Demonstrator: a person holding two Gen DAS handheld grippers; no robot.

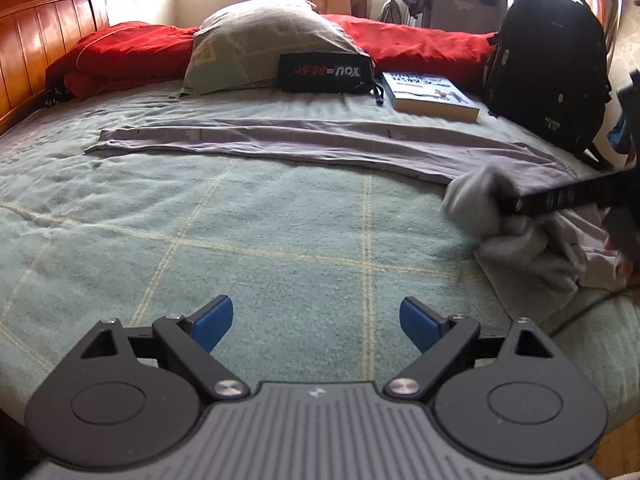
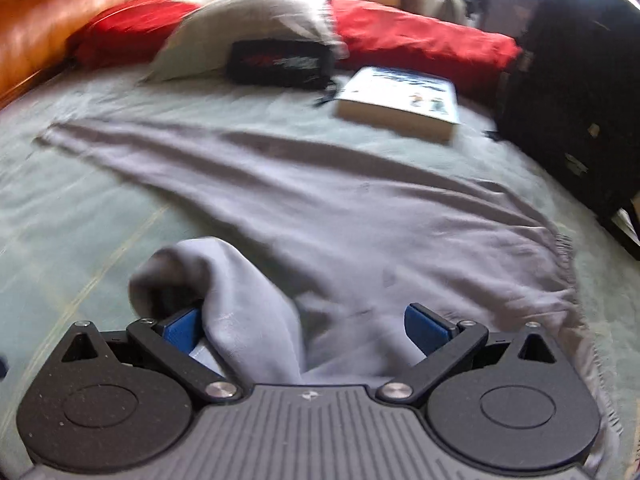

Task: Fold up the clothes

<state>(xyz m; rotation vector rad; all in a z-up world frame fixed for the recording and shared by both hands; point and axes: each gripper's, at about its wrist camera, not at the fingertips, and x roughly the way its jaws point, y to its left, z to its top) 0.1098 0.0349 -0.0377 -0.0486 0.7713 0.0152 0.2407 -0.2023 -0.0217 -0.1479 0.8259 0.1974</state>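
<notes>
Garment: grey trousers (image 2: 312, 200) lie along the bed (image 1: 240, 240), one end bunched
Right gripper (image 2: 304, 328): fingers wide, cloth between, unpinched
Left gripper (image 1: 316, 320): spread, empty
Advice: pinch the hem firmly; fold evenly

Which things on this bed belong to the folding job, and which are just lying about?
Job:
grey trousers
left gripper, open over the blanket
right gripper, open, trouser fabric bunched between its pads

Lying about:
book
black pouch
black backpack
pillow
red bedding
</notes>
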